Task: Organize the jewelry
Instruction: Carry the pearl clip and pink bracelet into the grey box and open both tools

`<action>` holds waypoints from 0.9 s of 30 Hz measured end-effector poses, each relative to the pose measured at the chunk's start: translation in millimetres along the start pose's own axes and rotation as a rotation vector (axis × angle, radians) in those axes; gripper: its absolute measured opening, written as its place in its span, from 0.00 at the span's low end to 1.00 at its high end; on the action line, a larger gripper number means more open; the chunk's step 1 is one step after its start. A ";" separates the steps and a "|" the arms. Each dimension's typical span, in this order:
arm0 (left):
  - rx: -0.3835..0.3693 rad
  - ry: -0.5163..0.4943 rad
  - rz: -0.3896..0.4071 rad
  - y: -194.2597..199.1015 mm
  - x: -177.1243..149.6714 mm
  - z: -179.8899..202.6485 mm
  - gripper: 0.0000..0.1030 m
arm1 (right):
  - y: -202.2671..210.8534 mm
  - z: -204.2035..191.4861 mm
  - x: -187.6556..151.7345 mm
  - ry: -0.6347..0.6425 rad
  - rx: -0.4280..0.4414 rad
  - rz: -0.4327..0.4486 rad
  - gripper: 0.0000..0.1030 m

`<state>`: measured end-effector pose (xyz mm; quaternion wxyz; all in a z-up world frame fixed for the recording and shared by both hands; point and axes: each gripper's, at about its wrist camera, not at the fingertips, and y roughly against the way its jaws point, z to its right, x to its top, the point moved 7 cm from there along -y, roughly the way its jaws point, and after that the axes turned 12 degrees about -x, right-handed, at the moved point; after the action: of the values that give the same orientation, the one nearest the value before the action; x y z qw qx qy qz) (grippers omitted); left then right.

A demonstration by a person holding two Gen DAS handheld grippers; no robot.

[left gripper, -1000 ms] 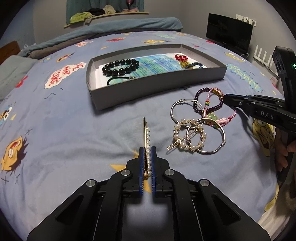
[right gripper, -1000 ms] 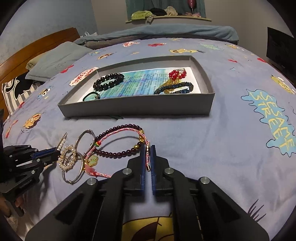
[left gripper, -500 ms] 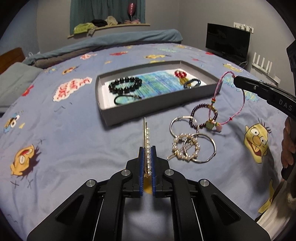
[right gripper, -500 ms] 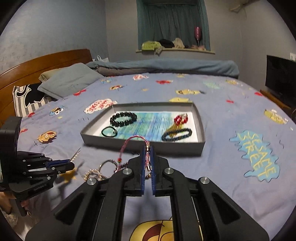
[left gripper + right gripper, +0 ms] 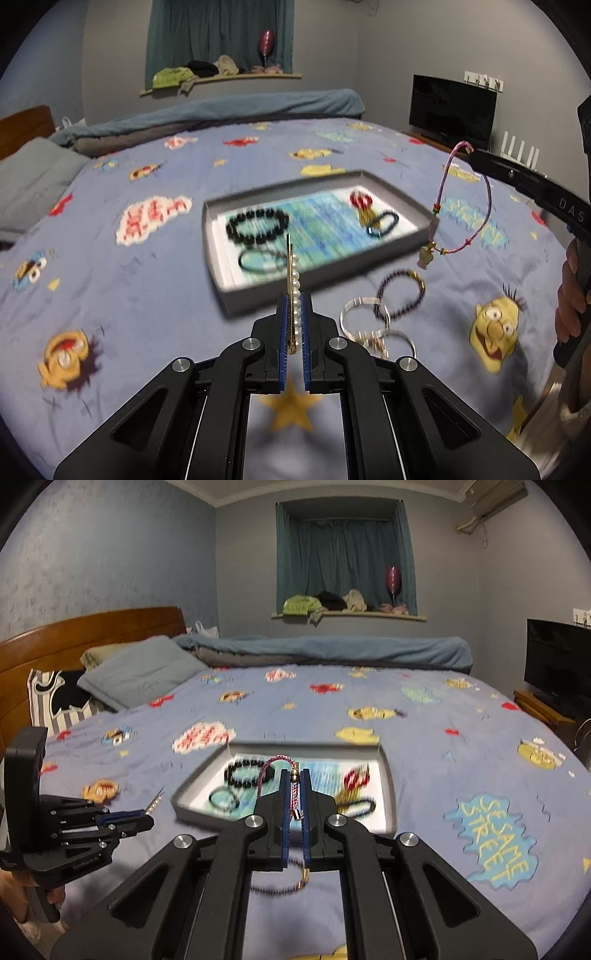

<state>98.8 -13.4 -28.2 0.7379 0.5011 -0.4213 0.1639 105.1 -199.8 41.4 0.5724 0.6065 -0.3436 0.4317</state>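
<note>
My left gripper [image 5: 294, 314] is shut on a gold hair clip with pearls [image 5: 293, 273], held above the bedspread in front of the grey tray [image 5: 229, 291]. My right gripper [image 5: 294, 790] is shut on a pink cord bracelet [image 5: 269, 771]; in the left wrist view the bracelet [image 5: 461, 206] hangs from that gripper's tip [image 5: 474, 153], right of the tray. The tray [image 5: 188, 805] holds a black bead bracelet [image 5: 257, 230], a dark hair tie [image 5: 258, 260], a red piece [image 5: 361, 201] and a blue bracelet [image 5: 382, 223].
On the bedspread lie a dark purple bead bracelet [image 5: 400, 295], silver bangles [image 5: 364, 312] and a pearl ring clip [image 5: 371, 339]. Pillows [image 5: 136, 675] and a wooden headboard [image 5: 85, 635] lie left, a TV [image 5: 452, 110] right.
Both grippers have risen higher above the bed with their pieces. The pink bracelet now hangs clear of the bedspread, and the tray looks farther below.
</note>
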 end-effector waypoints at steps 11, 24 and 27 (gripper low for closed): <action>-0.054 -0.009 0.028 -45.6 61.3 -9.1 0.07 | -60.1 0.7 54.5 -0.012 -0.017 0.038 0.05; -0.100 0.010 -0.088 -145.0 65.3 -13.0 0.07 | -186.2 7.8 22.4 -0.057 -0.038 -0.151 0.05; -0.108 0.012 -0.115 -157.5 60.8 -13.0 0.07 | -206.7 12.8 8.0 -0.062 -0.064 -0.210 0.05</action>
<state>245.3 -82.9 -77.0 0.7745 0.4832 -0.3957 0.1010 298.2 -189.5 -33.1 0.6224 0.6339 -0.3094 0.3392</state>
